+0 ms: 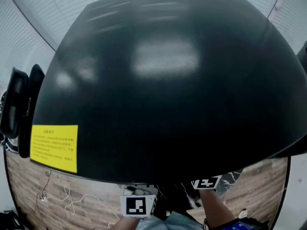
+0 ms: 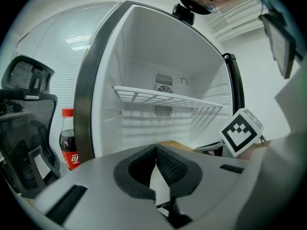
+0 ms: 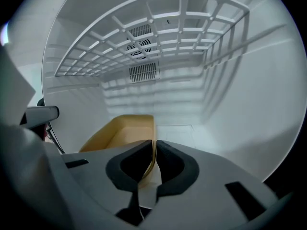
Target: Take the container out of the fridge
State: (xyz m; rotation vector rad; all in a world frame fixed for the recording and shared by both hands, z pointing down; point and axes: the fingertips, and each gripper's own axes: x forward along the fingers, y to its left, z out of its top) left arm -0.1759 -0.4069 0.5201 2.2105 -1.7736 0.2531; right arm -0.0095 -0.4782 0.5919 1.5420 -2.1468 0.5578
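A shallow yellow container (image 3: 122, 131) lies on the white floor of the open fridge (image 3: 240, 109), under the wire shelf (image 3: 158, 37). My right gripper (image 3: 154, 143) reaches inside and is shut on the container's right wall, with the thin rim pinched between the dark pads. From the left gripper view only a sliver of the container (image 2: 175, 143) shows past my left gripper (image 2: 156, 146). That gripper hangs outside the fridge opening, shut with nothing in it. The right gripper's marker cube (image 2: 242, 131) is at the fridge's right side. In the head view the fridge's black top (image 1: 168, 80) hides the interior.
A cola bottle (image 2: 69, 145) stands left of the fridge, beside a black mesh office chair (image 2: 24, 128). The fridge top bears a yellow label (image 1: 53, 147). A white cable (image 1: 72, 200) lies on the wood floor. Both marker cubes (image 1: 136, 206) show below the fridge edge.
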